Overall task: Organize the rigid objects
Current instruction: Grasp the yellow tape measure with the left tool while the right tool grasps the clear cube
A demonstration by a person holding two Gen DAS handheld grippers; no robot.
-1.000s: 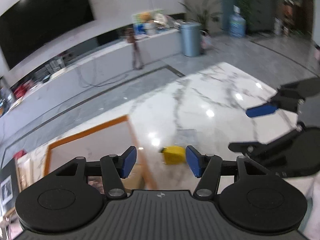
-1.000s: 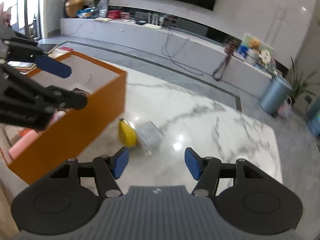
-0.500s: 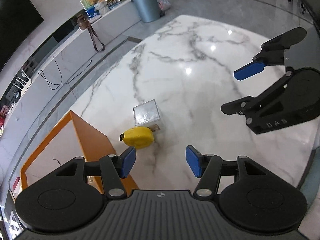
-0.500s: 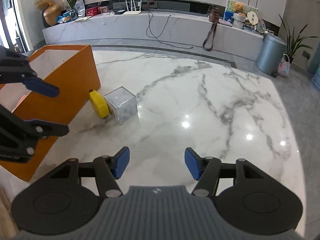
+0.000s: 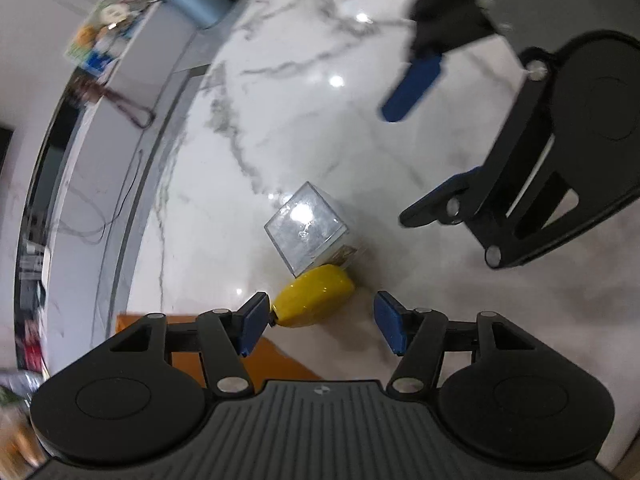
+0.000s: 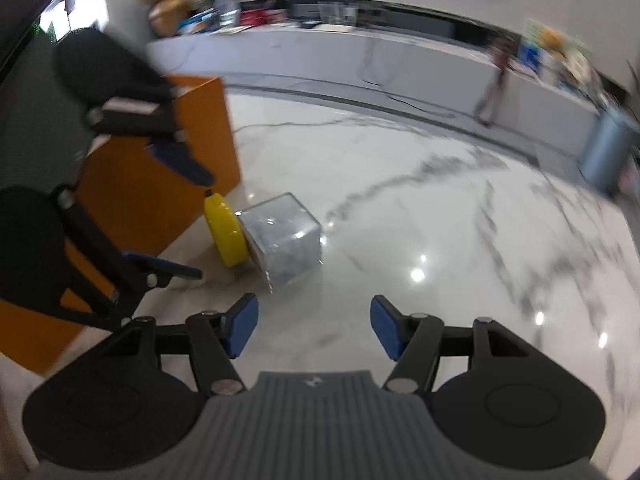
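Both grippers have dropped toward the yellow bottle (image 5: 314, 294), which touches the clear cube (image 5: 306, 226) beside the orange box (image 6: 160, 168). Left gripper (image 5: 320, 322) and right gripper (image 6: 310, 326), half-wide, hold nothing; their jaws just opened slightly. Nothing looks boxed yet.

Bright, even light; glare spots on the glossy desk (image 5: 336, 80); edges motion-blurred and bowed by fisheye; soft shadows beneath objects.

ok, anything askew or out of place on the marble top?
Yes: the clear cube sits tilted, leaning against the yellow container lying on its side. Both are loose on the marble table beside the orange box, not in it.
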